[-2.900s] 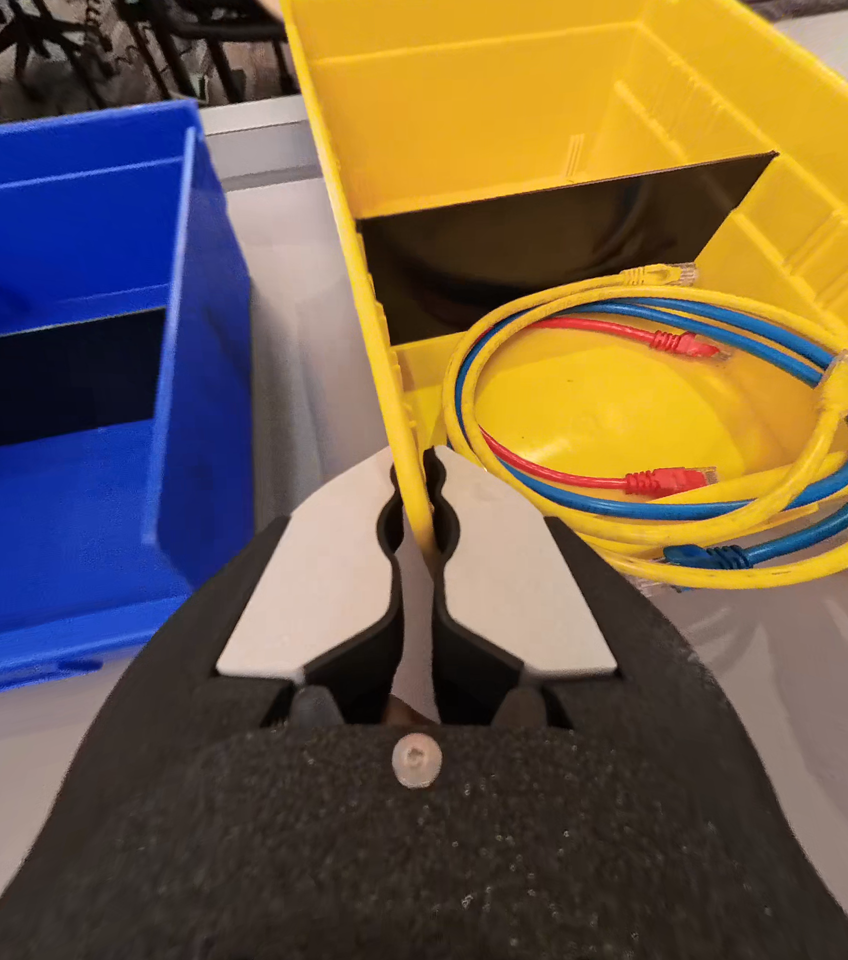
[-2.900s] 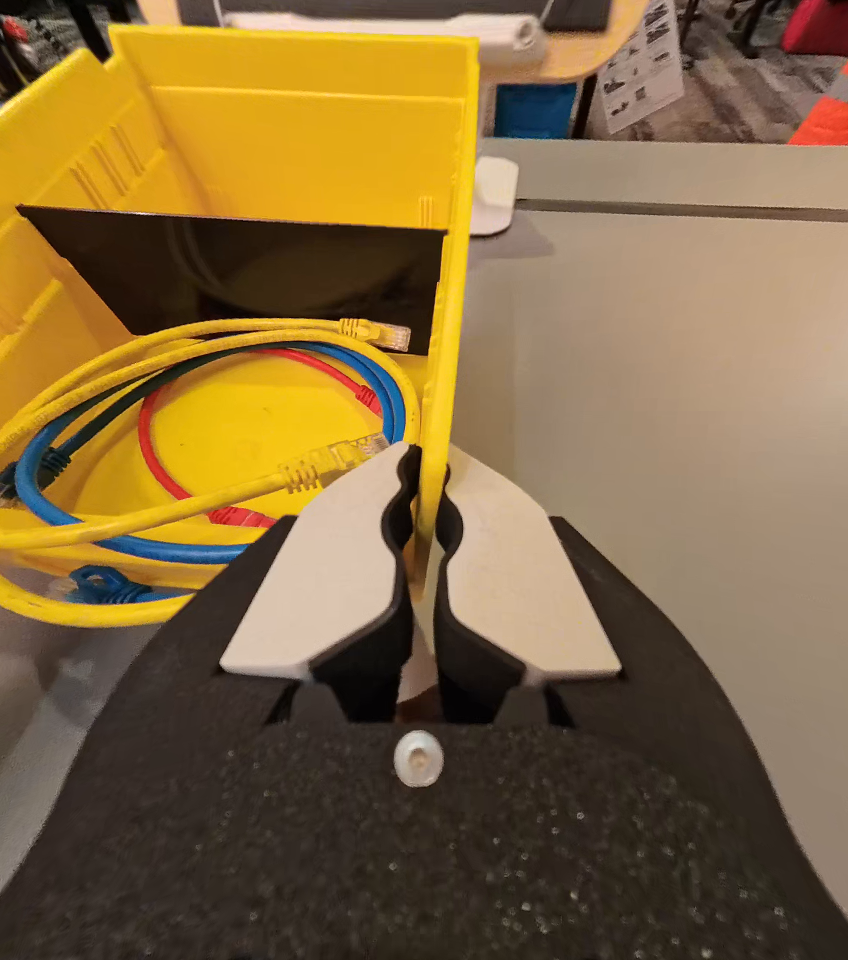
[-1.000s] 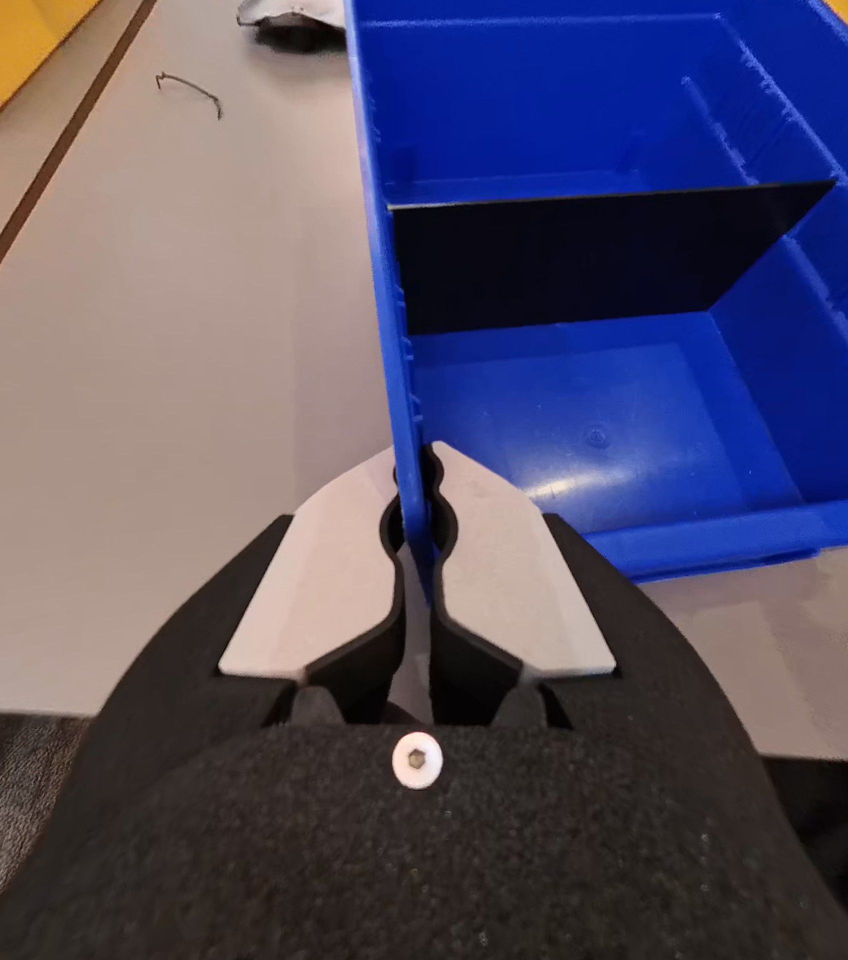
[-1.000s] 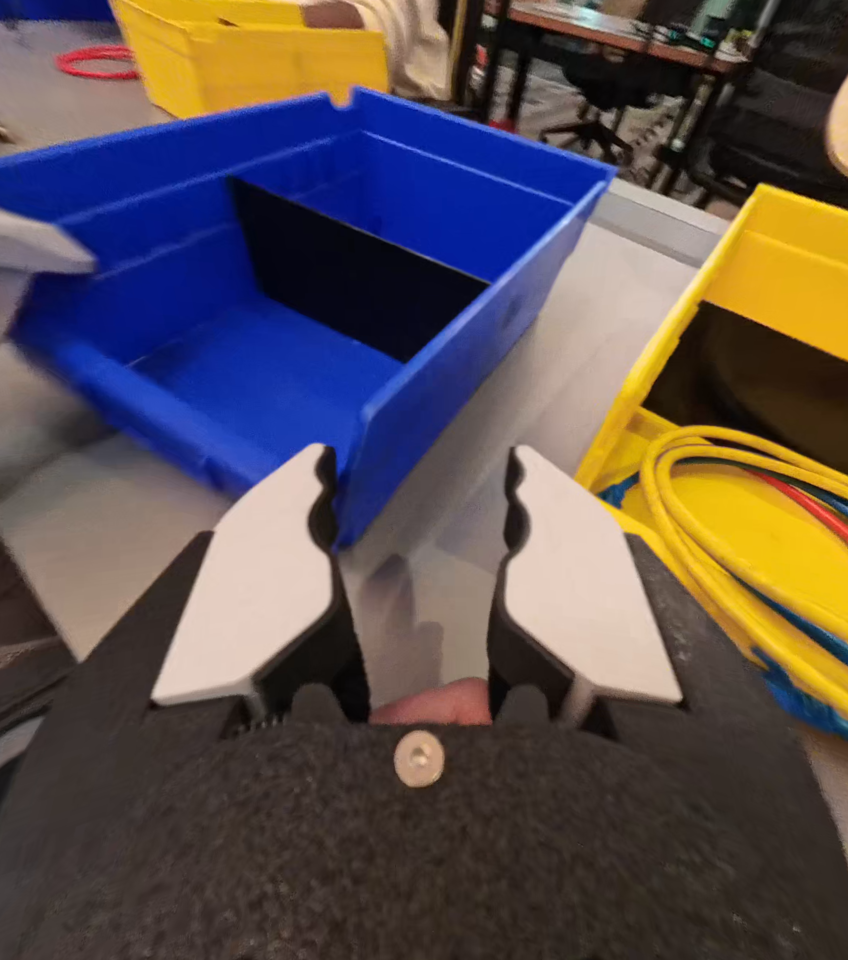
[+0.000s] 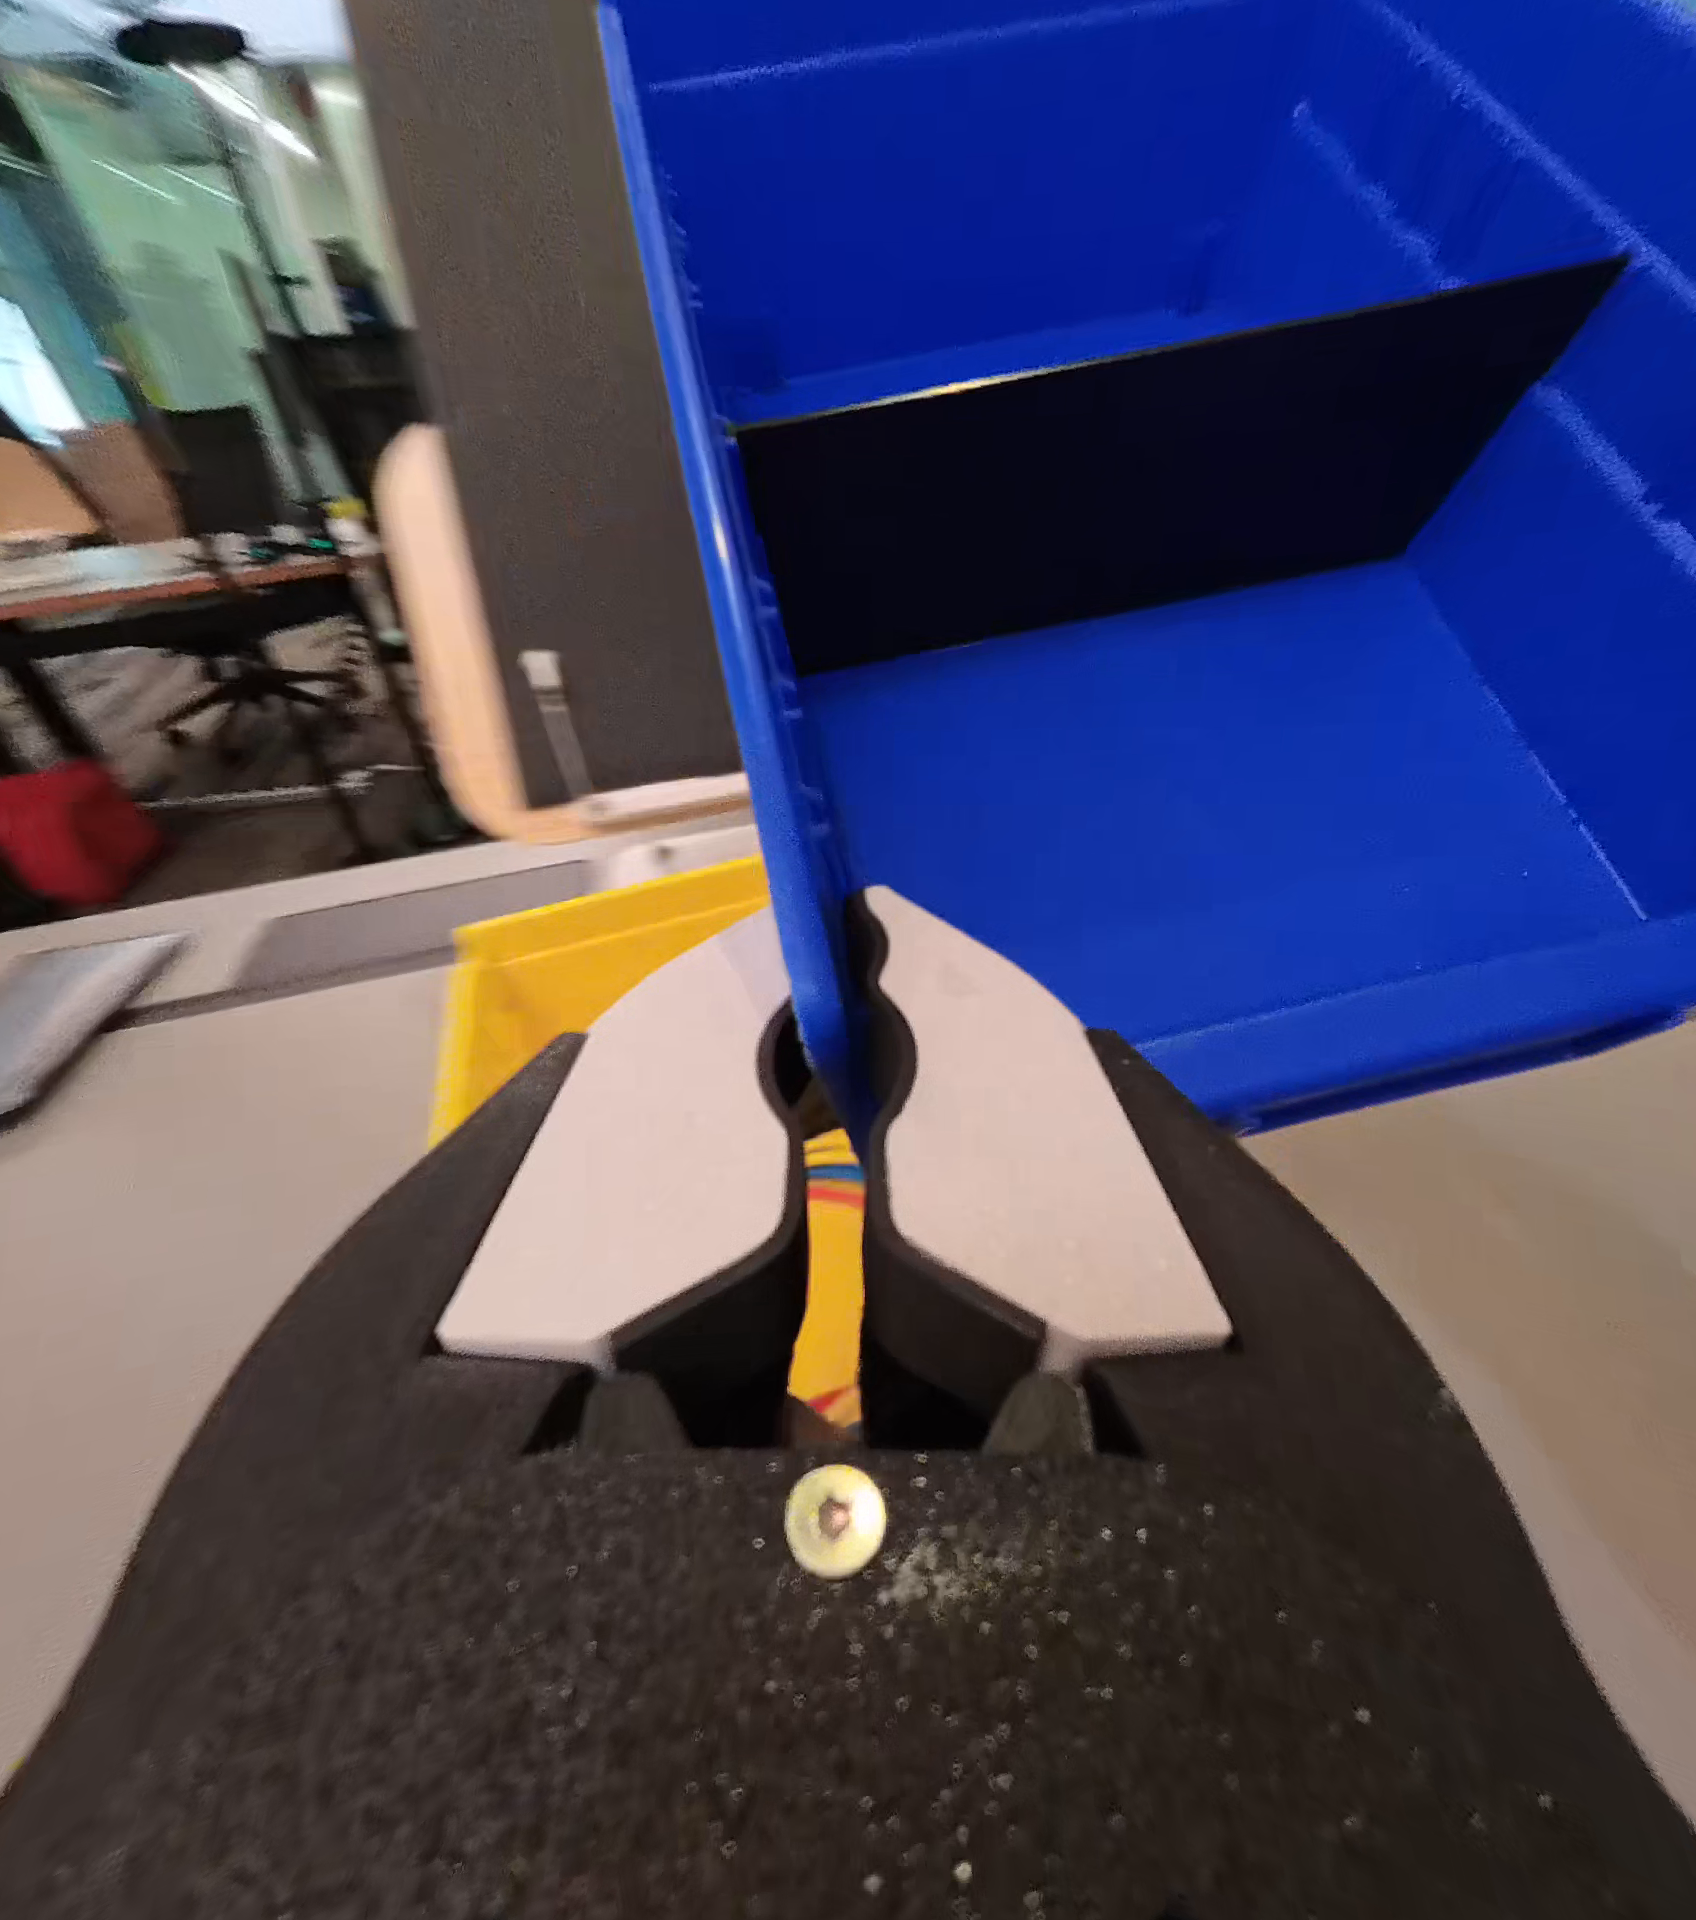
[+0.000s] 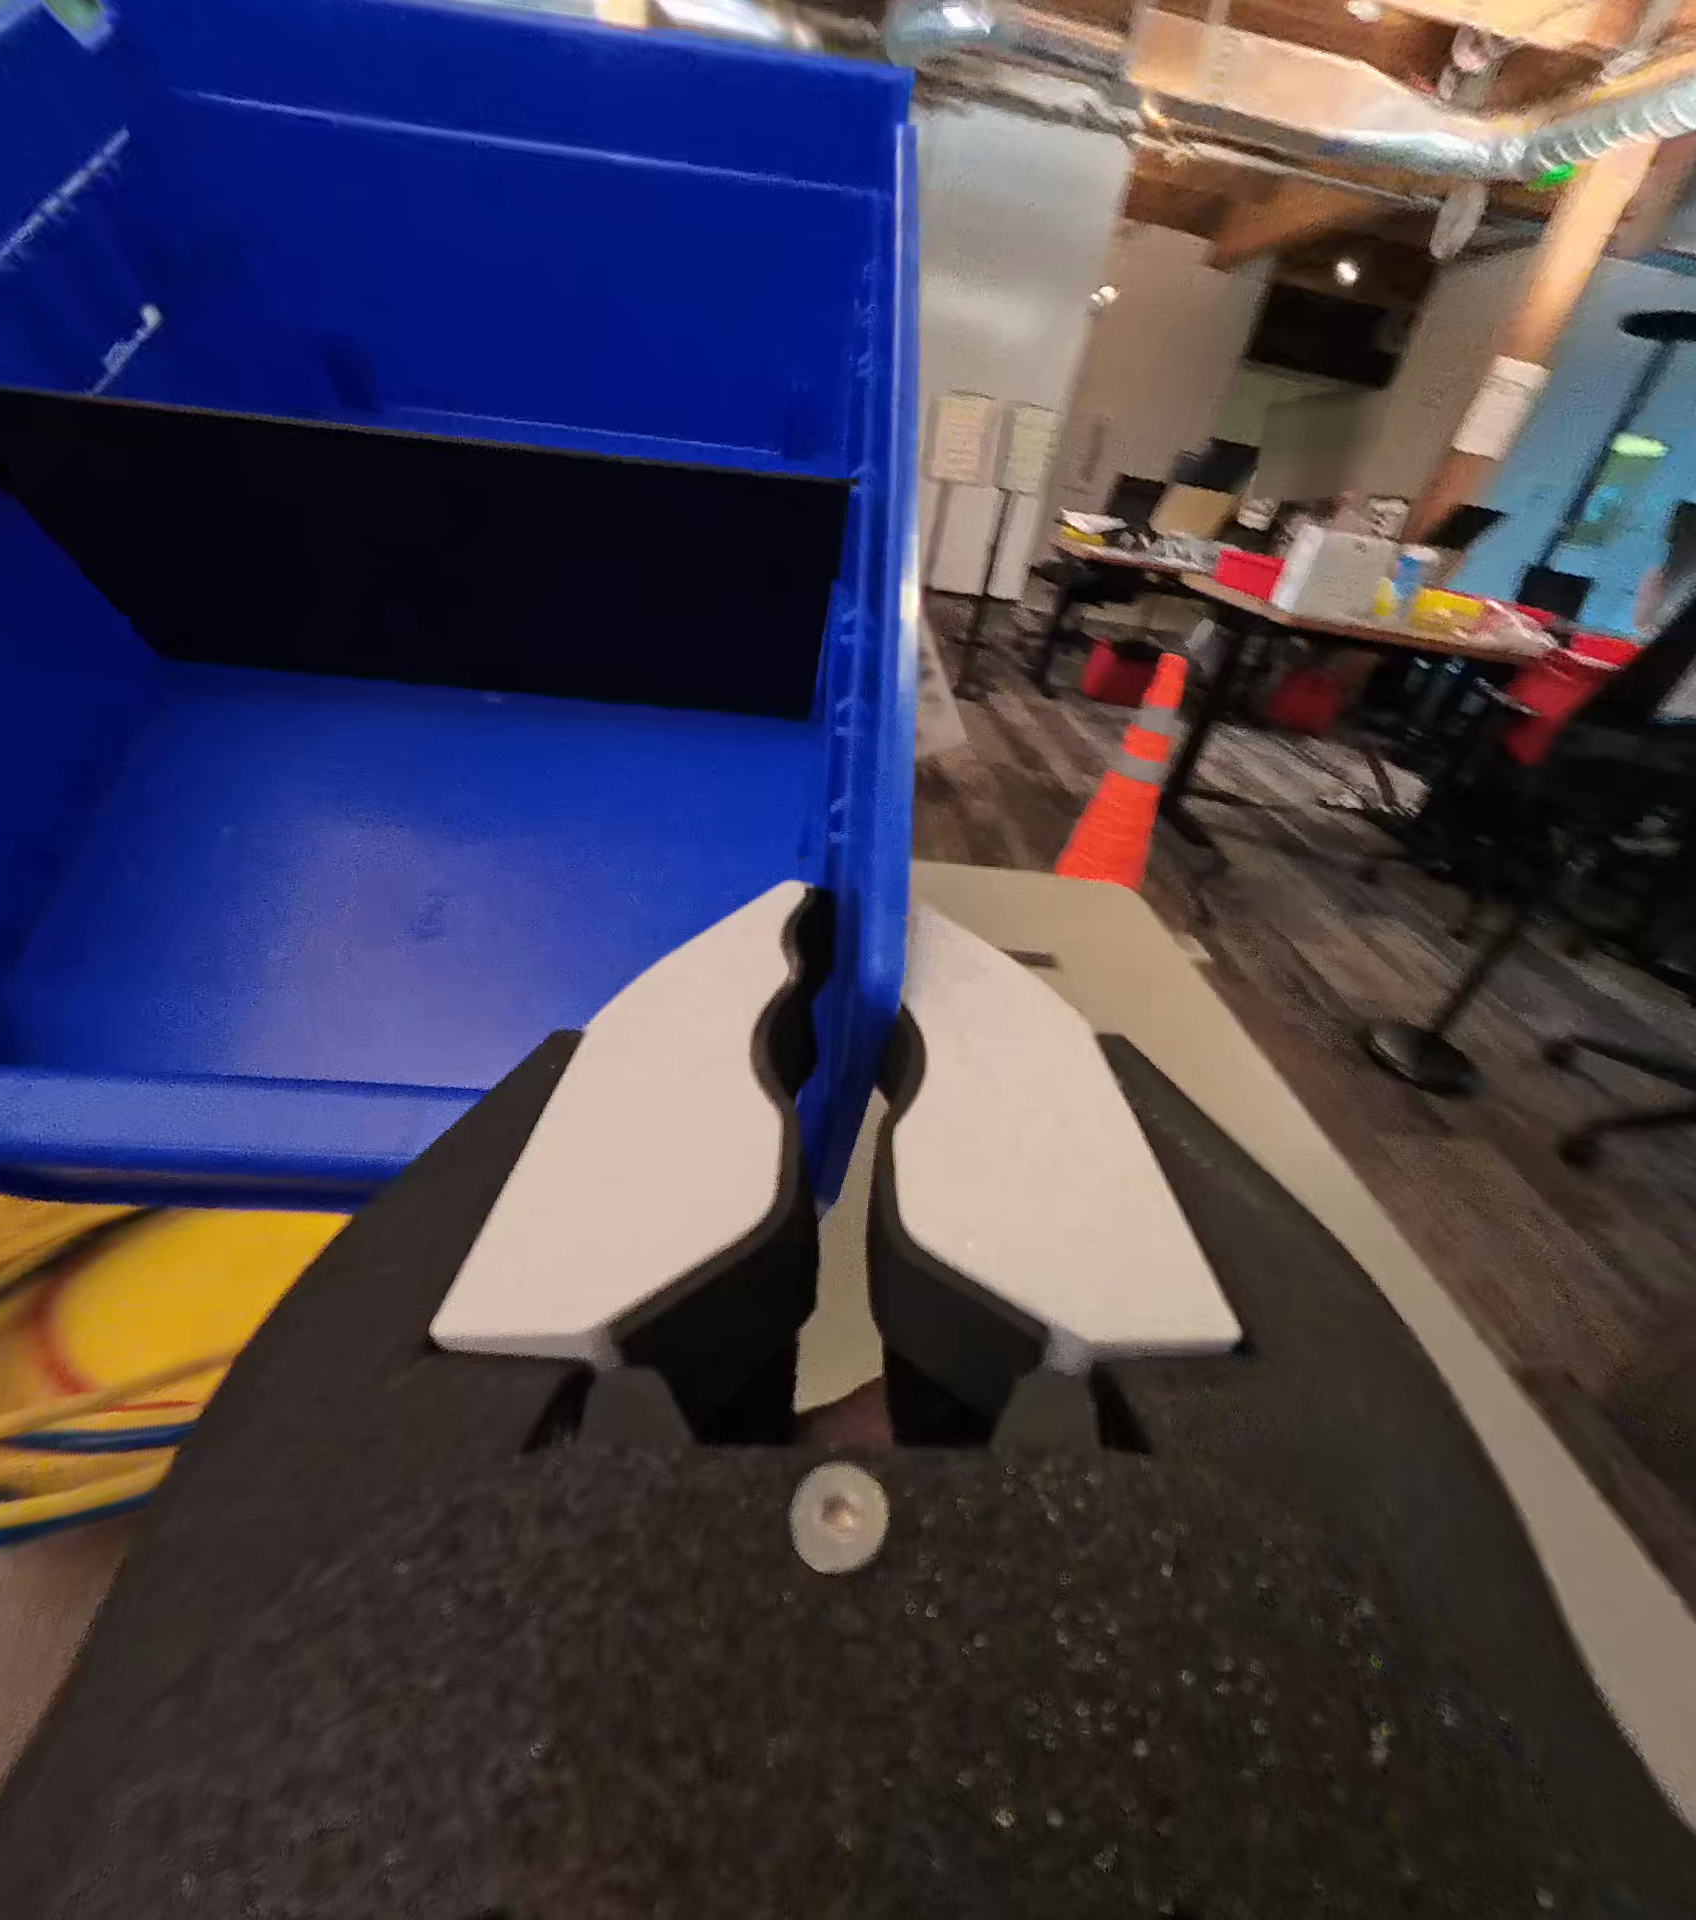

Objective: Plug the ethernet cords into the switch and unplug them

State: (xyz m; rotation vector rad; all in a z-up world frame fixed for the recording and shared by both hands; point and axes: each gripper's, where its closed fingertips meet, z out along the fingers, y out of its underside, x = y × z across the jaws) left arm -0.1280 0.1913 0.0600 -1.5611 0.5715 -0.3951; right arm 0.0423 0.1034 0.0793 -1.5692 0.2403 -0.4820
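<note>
So the ethernet cords (image 6: 23, 1382) are down in the yellow bin (image 5: 553, 966), a blurry loop of yellow, blue and red at the lower left of the right wrist view. We can't see a switch anywhere in either view.

What we're actually holding is the blue bin (image 6: 387, 935), up off the grey table (image 5: 148, 1247) and tilted, right above the yellow one. Our left gripper (image 5: 828, 1029) is pinched onto one side wall, and our right gripper (image 6: 849, 997) is clamped on the opposite wall, jaws nearly closed with just the plastic between them. The bin looks empty apart from a black divider (image 6: 387, 561) across the middle.

What could go wrong, as far as we can judge: each grip only bites a thin, smooth wall near the front corner, so the bin could pivot or slip out if the two hands drift apart or tilt differently. If it drops, it lands on the cords and could crush a connector clip. Setting it down skewed could also trap a loop under its edge.

Writing: nothing readable on either bin. There are pale sheets (image 6: 989, 442) on the far wall, too blurred to make out anyway.
</note>
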